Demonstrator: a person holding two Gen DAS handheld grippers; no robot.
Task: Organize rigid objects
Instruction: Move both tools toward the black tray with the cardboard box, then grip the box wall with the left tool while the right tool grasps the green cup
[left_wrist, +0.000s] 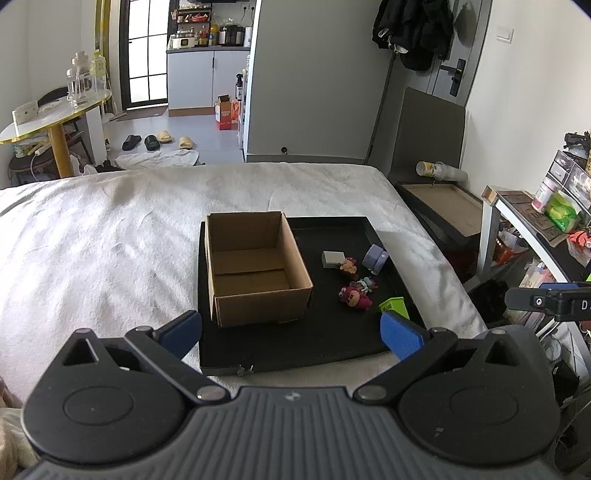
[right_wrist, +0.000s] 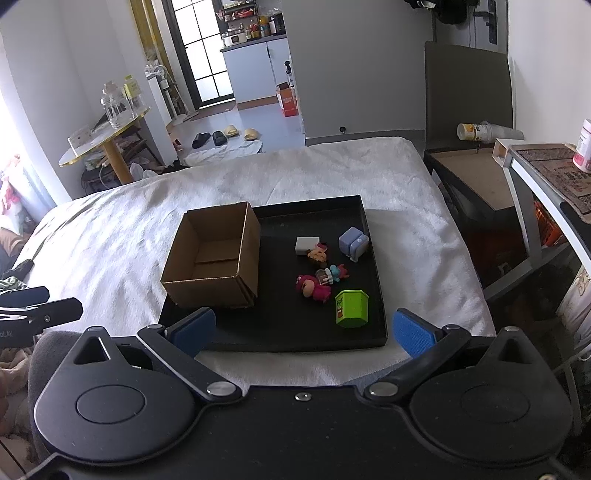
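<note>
Right wrist view showed the right gripper (right_wrist: 301, 332) spread wide and empty above the near edge of the black tray (right_wrist: 376, 280), the green container (right_wrist: 351, 308) lying just ahead between its fingers. The left gripper (left_wrist: 291, 334), likewise open, faced the empty cardboard box (left_wrist: 255, 266) on the tray's left side, farther from the toys.
</note>
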